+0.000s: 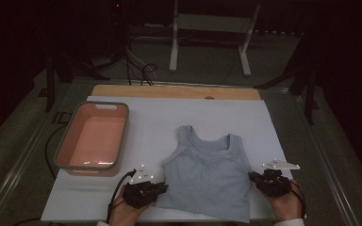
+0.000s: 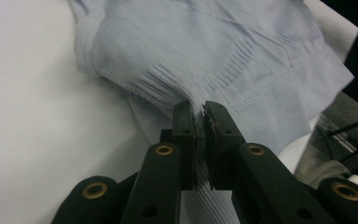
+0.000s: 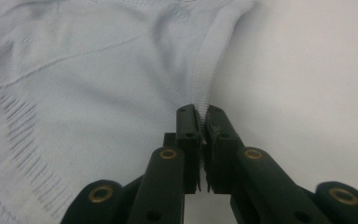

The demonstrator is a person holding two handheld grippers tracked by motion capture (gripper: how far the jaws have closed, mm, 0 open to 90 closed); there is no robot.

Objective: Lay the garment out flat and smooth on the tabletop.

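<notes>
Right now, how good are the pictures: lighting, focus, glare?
High view: dim and dark past the table, the vest readable, a little glare inside the pink basin. Left gripper view: bright, the knit sharp at the left tongs, the far corner dark. Right gripper view: evenly lit, the hem crisp at the right tongs.

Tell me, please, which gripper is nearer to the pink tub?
Left. The left gripper grips the top's edge just below the pink tub; the right gripper is across the top.

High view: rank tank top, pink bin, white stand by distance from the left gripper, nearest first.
From the left gripper:
1. Tank top, clamped in its jaws, just to its right.
2. Pink bin, up-left on the table.
3. White stand, on the floor beyond the table.
</notes>
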